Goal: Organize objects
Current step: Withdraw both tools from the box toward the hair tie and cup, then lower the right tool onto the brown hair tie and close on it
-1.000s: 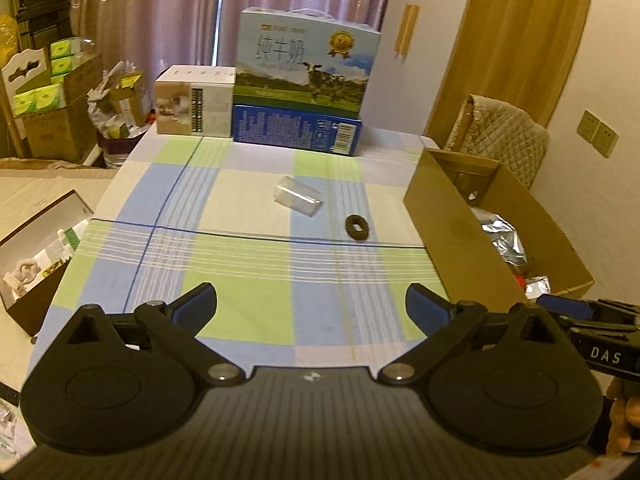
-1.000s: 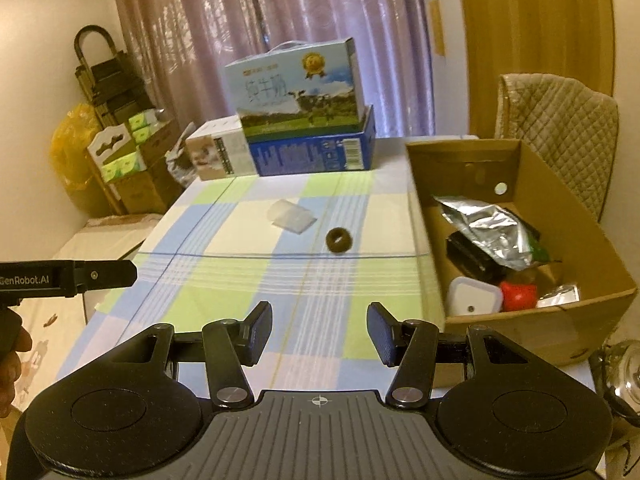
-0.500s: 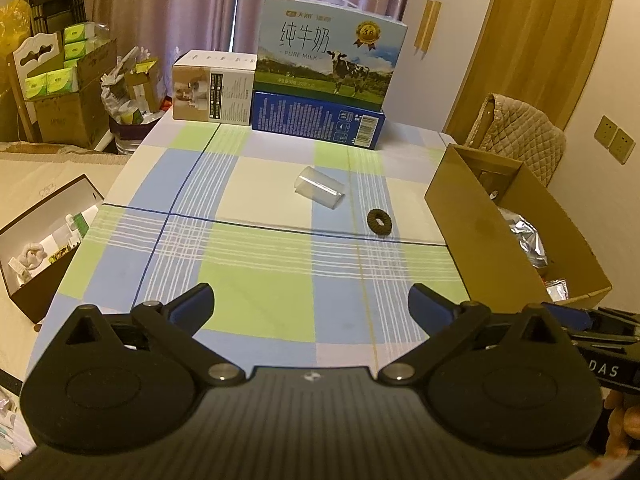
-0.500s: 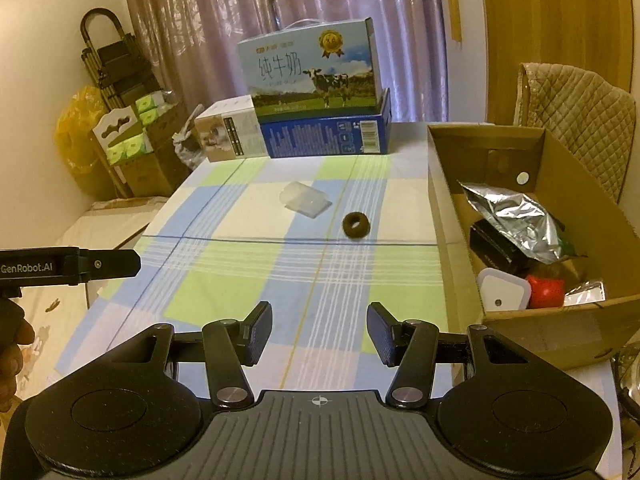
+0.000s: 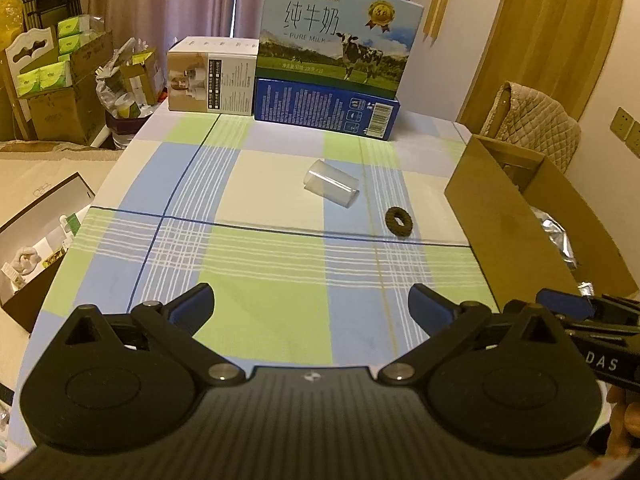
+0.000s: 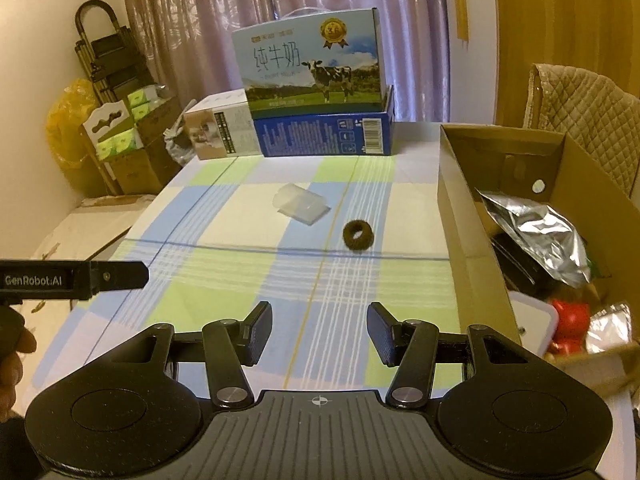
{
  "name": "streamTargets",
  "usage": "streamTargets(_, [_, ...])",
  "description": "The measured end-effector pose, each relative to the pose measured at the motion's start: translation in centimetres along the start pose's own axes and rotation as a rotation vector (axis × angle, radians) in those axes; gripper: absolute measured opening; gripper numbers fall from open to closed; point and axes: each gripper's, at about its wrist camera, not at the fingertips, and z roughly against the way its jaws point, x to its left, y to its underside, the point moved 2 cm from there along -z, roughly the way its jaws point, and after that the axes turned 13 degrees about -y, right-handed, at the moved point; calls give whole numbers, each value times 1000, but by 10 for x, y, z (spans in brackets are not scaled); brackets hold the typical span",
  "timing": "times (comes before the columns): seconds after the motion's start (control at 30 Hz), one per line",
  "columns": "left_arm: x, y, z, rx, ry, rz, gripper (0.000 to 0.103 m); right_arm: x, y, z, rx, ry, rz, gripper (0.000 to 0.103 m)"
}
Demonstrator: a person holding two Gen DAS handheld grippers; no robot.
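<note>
A clear plastic cup (image 5: 330, 187) (image 6: 300, 203) lies on its side mid-table on the checked cloth. A dark brown ring (image 5: 398, 222) (image 6: 358, 236) rests just right of it and nearer to me. The open cardboard box (image 5: 496, 216) (image 6: 464, 240) stands at the table's right side, holding a silver foil bag (image 6: 536, 232), a red item (image 6: 570, 316) and a white container (image 6: 534, 328). My left gripper (image 5: 311, 307) is open wide and empty over the near table. My right gripper (image 6: 319, 332) is open and empty, with the ring ahead of it.
A milk carton (image 5: 336, 40) sits on a blue box (image 5: 326, 108) beside a white box (image 5: 212, 76) at the table's far edge. A quilted chair (image 6: 580, 120) stands behind the cardboard box. Boxes and bags (image 5: 60, 92) crowd the floor at left.
Both grippers have moved forward over the table, so the cup, the ring and the far cartons appear closer. Both stay open and empty.
</note>
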Motion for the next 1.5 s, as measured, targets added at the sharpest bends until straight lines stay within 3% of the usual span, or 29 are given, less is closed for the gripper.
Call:
streamTargets(0.53, [-13,-34,-108,13,-6,-19,102,-52,-34,-104,-24,50,50,50])
streamTargets(0.97, [-16,-56,-175,-15,-29,-28,101,-77,-40,-174,-3,87,86,50])
streamTargets(1.23, [-14,-56,-199,4,-28,-19,101,-87,-38,-207,37,99,124,50])
streamTargets(1.5, [-16,-57,-207,10,-15,-23,101,-92,-34,-212,38,125,127,49])
